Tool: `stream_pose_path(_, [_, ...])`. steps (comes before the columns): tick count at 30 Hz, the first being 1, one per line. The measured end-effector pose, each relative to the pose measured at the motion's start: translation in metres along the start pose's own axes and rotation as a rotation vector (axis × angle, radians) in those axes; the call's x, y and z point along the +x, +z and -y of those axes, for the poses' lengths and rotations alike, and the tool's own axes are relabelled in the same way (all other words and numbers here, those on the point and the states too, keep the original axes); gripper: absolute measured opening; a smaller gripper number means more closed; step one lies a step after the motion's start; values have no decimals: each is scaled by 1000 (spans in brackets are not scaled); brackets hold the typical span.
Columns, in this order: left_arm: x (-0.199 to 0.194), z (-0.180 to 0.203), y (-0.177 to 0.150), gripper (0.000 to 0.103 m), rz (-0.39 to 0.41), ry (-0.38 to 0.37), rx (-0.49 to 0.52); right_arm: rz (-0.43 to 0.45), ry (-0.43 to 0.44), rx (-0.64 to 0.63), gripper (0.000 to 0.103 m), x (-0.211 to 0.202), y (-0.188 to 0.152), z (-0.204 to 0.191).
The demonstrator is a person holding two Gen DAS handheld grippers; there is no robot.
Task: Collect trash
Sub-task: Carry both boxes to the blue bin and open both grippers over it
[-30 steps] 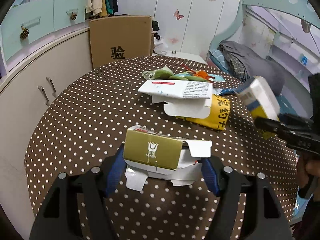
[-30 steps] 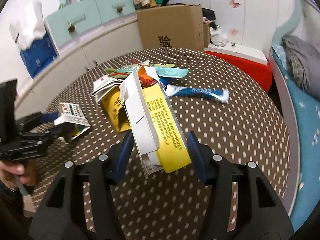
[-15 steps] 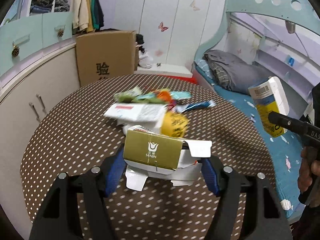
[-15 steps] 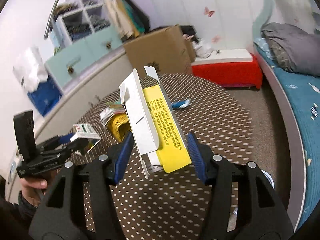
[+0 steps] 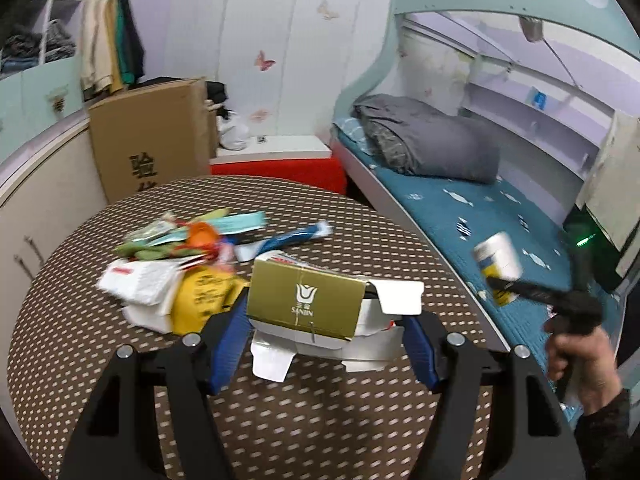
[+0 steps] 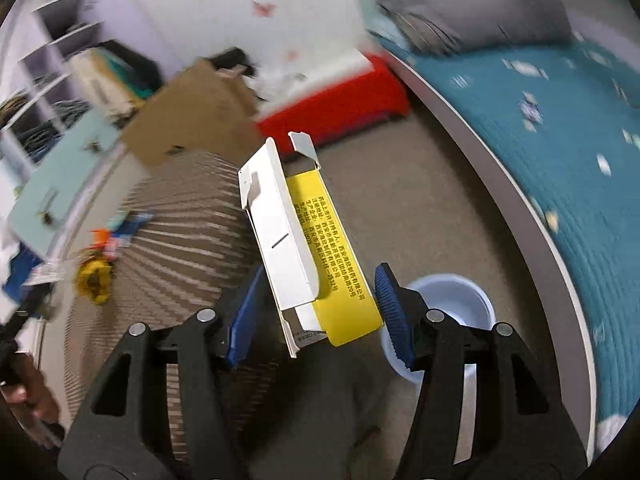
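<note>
The left gripper [image 5: 326,336] is clamping a gold carton [image 5: 306,304] above the near edge of the dotted table [image 5: 100,360]. The right gripper [image 6: 316,316] is gripping a yellow-and-white carton [image 6: 316,248] beyond the table's right edge, over a pale bin [image 6: 460,296]. More litter [image 5: 180,264] is lying mid-table.

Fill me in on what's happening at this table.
A person is collecting trash with two handheld grippers. The left gripper holds a flattened gold carton above the polka-dot table. The right gripper holds a yellow-and-white carton out over the floor, above a pale blue bin. More wrappers remain on the table.
</note>
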State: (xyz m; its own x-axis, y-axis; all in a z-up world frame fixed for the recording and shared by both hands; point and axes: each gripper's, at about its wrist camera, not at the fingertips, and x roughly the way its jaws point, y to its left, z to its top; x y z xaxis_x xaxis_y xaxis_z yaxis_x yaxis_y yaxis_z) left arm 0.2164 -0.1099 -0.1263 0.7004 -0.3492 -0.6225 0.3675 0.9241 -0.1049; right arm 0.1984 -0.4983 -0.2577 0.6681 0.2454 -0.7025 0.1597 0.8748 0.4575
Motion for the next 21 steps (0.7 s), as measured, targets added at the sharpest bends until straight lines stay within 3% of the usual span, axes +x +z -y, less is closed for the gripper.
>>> stream_pose_path(9, [40, 64, 12, 68, -50, -55, 89, -121, -69, 200, 59, 83, -23, 87])
stream_pose_path(11, [50, 78, 14, 68, -64, -64, 112, -141, -85, 256, 89, 98, -29, 104])
stream_pose_path(13, [63, 94, 17, 68, -82, -80, 138, -146, -91, 306, 91, 105, -35, 120])
stream_pose_path(21, [112, 178, 25, 68, -158, -168, 246, -34, -55, 380, 93, 42, -45, 151])
